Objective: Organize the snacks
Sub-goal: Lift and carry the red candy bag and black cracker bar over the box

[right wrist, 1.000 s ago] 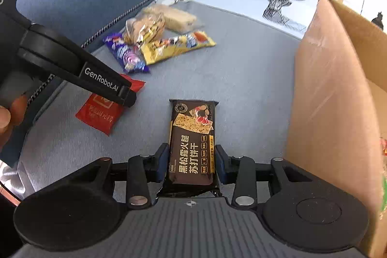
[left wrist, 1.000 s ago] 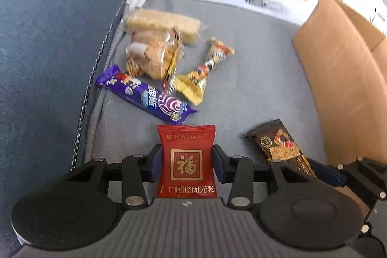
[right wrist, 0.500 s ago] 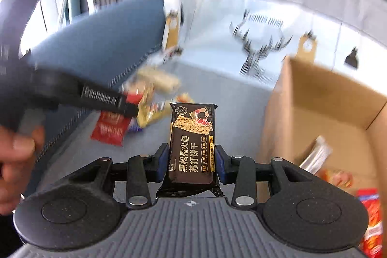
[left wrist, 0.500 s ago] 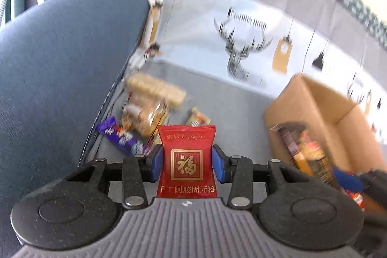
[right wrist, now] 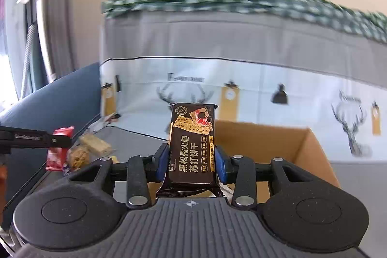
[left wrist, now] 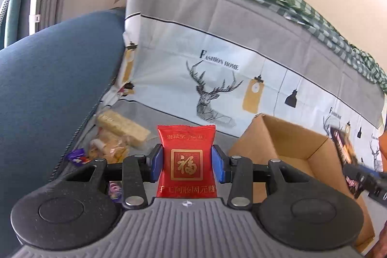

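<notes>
Left wrist view: the left hand-held gripper [left wrist: 186, 165] is clamped on a red snack packet [left wrist: 186, 161], blue pads pressing both side edges, packet upright at lower centre of the frame. Behind it at centre left, a loose pile of snacks lies on the grey sofa seat [left wrist: 145, 115] against the blue armrest [left wrist: 53, 79]: a pale wafer bar [left wrist: 122, 126], a clear bag of biscuits [left wrist: 108, 148], and a purple wrapper [left wrist: 77, 156] partly hidden by the gripper body. An open cardboard box [left wrist: 290, 144] sits at centre right of the frame, just right of the packet; its inside is mostly out of sight here. At the right edge, blurred, the right hand-held gripper [left wrist: 362, 179] carries a dark packet [left wrist: 342, 149] by the box. A deer-print cover [left wrist: 217, 88] fills the background. Right wrist view: the right hand-held gripper [right wrist: 191, 166] is closed on the dark cracker packet [right wrist: 191, 142], held upright at frame centre, its lower end crumpled against the gripper body. The cardboard box [right wrist: 309, 151] sits directly behind and right of it. At left of frame, the left hand-held gripper [right wrist: 60, 140] shows as a black finger holding the red snack packet [right wrist: 58, 151], above the seat with the snack pile [right wrist: 89, 149] just beside it. Background is motion-blurred.
</notes>
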The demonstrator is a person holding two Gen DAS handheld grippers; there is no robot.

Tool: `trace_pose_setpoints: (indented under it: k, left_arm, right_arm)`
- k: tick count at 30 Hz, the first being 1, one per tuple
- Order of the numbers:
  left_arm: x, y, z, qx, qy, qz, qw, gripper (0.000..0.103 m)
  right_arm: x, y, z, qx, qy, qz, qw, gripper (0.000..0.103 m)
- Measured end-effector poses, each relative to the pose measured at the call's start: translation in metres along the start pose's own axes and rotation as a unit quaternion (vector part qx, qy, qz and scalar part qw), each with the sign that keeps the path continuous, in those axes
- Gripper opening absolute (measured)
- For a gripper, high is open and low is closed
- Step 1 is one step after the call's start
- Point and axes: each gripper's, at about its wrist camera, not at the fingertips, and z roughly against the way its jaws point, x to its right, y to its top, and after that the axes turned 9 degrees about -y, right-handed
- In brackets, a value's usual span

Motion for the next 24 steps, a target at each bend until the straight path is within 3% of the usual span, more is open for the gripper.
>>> trace_pose_setpoints:
  k: [15,24]
  left_arm:
    - [0.064,-0.008,-0.042,-0.001,-0.057,-0.011,0.9983,0.046]
    - [0.080,-0.014,-0.055,-0.008,-0.065,-0.015,0.9977,0.046]
  right_arm:
    - [0.059,-0.028,0.001,-0.019,-0.049,0.013,0.999,0.041]
    - [0.083,-0.034,-0.001,-0.027,-0.065,-0.007,0.998,0.041]
